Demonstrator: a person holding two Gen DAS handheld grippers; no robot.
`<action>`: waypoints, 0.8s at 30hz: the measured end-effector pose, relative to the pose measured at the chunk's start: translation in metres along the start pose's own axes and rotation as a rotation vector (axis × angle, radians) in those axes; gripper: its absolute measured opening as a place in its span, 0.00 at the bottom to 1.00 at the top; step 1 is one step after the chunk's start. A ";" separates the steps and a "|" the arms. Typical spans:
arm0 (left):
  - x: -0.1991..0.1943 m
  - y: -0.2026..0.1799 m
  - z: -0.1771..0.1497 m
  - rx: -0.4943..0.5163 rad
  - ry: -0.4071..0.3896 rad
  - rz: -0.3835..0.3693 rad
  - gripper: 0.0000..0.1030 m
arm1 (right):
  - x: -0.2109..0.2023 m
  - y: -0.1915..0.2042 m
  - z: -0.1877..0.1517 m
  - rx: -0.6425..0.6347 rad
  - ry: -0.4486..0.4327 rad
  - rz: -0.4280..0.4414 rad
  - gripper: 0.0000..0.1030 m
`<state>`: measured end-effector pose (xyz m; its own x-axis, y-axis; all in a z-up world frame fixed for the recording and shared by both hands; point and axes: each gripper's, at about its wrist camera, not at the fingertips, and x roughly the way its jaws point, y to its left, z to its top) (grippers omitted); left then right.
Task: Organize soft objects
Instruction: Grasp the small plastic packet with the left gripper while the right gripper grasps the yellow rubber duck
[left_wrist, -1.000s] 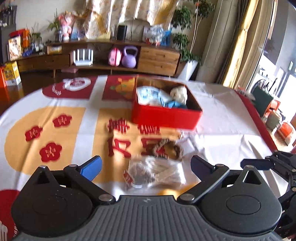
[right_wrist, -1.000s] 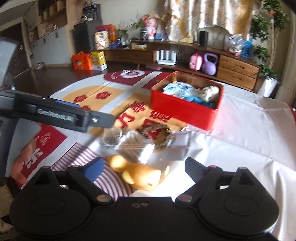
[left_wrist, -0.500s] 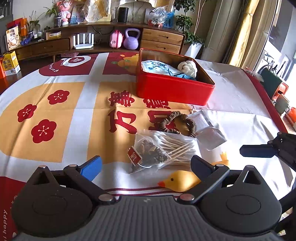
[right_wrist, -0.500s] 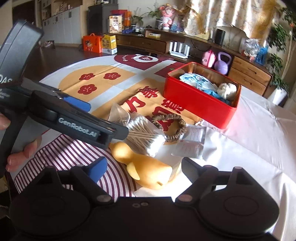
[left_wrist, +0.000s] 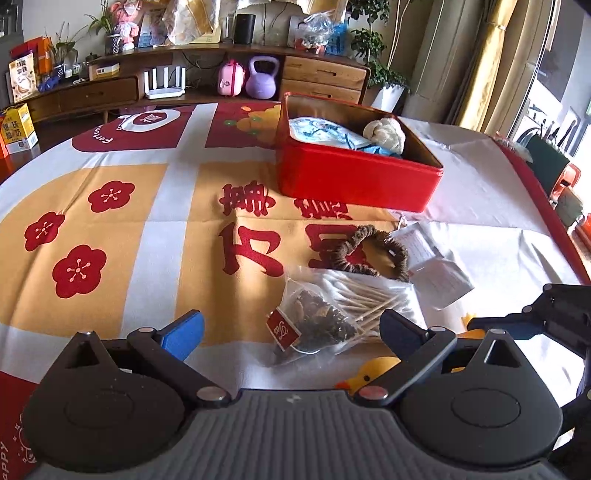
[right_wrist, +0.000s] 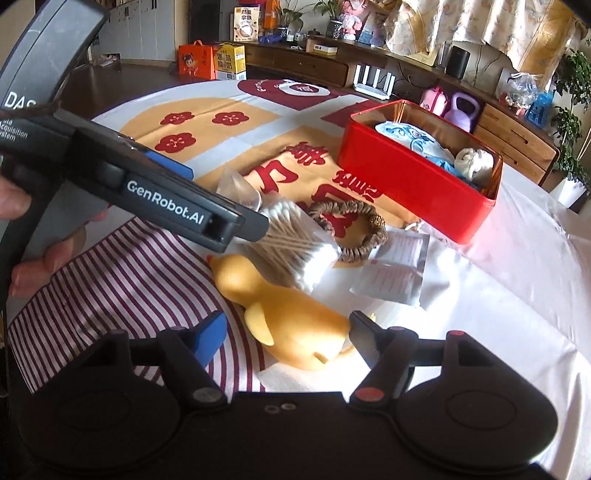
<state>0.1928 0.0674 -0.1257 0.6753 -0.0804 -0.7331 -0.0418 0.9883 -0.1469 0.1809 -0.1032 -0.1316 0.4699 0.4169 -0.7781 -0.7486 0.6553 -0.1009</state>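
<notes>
Left wrist view: the left gripper (left_wrist: 291, 334) hangs wide open and empty above the tea-bag pouch (left_wrist: 314, 323) and the cotton swabs (left_wrist: 369, 301). The red tin (left_wrist: 354, 181), at one o'clock, already holds soft items.

Right wrist view: the right gripper (right_wrist: 286, 338) is spread open with the yellow duck (right_wrist: 284, 314) lying between its fingers, not yet clamped. This looks like the pick-up step; next, close gently on the duck and carry it to the tin at one o'clock.
</notes>
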 end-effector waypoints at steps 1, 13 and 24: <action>0.001 0.000 0.000 0.002 0.001 0.004 0.98 | 0.001 0.000 0.000 0.003 0.001 -0.006 0.66; 0.004 -0.007 -0.002 0.043 -0.003 -0.028 0.64 | 0.002 -0.005 0.000 0.050 0.010 -0.019 0.54; 0.000 -0.002 -0.003 0.012 -0.002 -0.060 0.33 | -0.003 -0.008 0.000 0.093 0.000 -0.027 0.40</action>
<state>0.1907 0.0649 -0.1278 0.6777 -0.1395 -0.7220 0.0078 0.9832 -0.1826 0.1852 -0.1093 -0.1282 0.4894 0.3985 -0.7756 -0.6892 0.7218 -0.0640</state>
